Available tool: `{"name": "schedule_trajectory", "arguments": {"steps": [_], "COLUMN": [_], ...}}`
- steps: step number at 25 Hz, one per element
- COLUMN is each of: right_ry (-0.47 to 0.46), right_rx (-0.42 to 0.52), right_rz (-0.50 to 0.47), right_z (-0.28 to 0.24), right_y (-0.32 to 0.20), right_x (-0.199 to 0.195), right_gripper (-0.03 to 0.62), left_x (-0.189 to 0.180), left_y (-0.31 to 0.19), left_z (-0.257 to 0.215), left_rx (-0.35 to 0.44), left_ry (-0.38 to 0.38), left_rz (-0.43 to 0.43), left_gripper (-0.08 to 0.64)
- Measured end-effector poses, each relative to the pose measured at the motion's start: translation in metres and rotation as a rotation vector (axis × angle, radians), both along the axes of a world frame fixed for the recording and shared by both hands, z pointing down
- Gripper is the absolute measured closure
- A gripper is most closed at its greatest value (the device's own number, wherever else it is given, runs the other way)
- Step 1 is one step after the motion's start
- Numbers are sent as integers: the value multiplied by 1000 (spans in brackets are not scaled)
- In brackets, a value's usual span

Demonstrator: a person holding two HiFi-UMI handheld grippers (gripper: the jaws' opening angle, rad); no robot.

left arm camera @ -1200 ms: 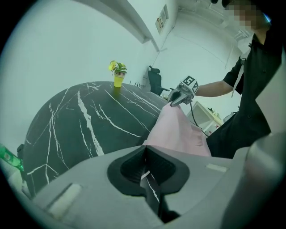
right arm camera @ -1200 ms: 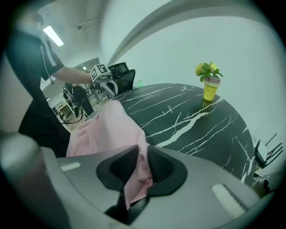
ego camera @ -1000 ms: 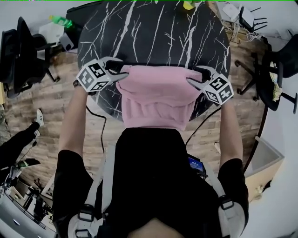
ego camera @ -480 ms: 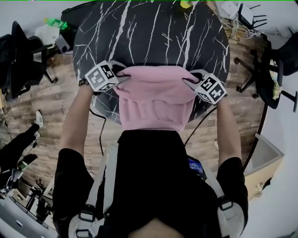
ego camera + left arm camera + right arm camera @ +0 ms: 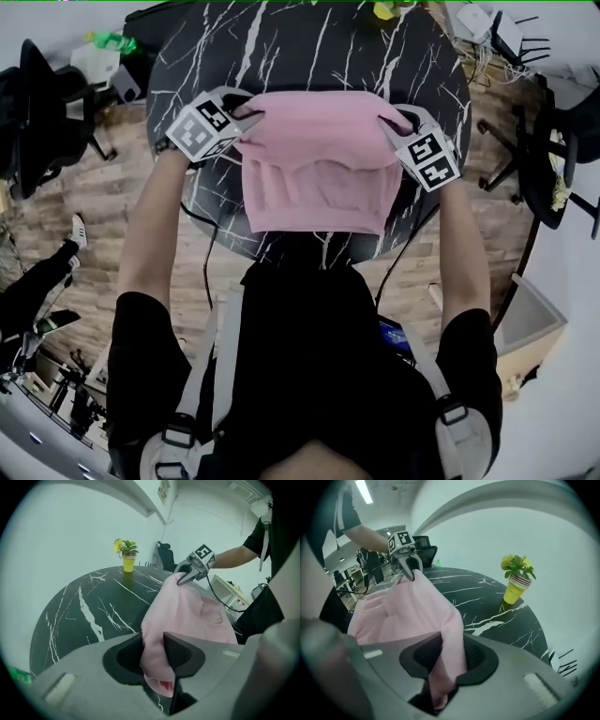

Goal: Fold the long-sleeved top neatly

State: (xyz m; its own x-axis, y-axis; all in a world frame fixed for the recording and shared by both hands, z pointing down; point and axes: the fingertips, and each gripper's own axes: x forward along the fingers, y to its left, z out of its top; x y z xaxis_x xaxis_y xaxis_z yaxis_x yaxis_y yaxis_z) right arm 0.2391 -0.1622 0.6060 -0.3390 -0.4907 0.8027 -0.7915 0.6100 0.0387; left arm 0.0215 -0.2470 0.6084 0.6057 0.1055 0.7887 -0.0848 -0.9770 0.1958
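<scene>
The pink long-sleeved top [image 5: 319, 169] is folded to a rough rectangle and lies spread over the near half of the round black marble table [image 5: 309, 47]. My left gripper [image 5: 246, 114] is shut on its far left corner, my right gripper [image 5: 389, 120] on its far right corner. Both pairs of jaws have just been closing, with pink cloth between them. In the left gripper view the cloth [image 5: 187, 616] is bunched between my left gripper [image 5: 152, 651] pads. The right gripper view shows a fold [image 5: 403, 616] pinched in my right gripper [image 5: 447, 656].
A yellow pot with a plant [image 5: 128, 557] stands at the table's far edge. Office chairs flank the table at the left [image 5: 47, 103] and right [image 5: 553, 131]. A green bottle [image 5: 108, 40] sits on a side unit at the left.
Both grippers have moved away from my body, farther over the table, drawing the top with them. Its lower hem, which hung past the near edge, is now over the tabletop.
</scene>
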Motion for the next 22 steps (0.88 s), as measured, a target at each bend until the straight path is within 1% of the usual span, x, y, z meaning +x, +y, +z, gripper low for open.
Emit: {"name": "schedule_trajectory", "arguments": {"steps": [3,5,7,11,15,18,22], "right_ry": [-6,-3,10,38,64,84,113], "right_rx": [-3,14,44,118,176,192,194], "right_rz": [4,-3,-19,-38,-49,-60,-64], "right_z": [6,3,-6,-32,-54,-63,-66], "right_y": [-3,-2,1,18,51,82,126], "right_x": [0,-1,-3,-16,-30,-39,-51], "right_gripper": [488,488,488,488,486,486,485], "left_x": [0,-2,-4,-14,-27,-35,-47], "left_y": [-2,-2,1,17,45,78,122], "left_z": [7,6,-1,-22,-46,-58,-66], "left_rx": [8,1,11,89,171,212,242], "left_ry": [6,27,40,60,92,102,110], "left_rz": [-31,-60,-62,-14,26,66,106], "left_gripper": [426,426,426,426,426,423,420]}}
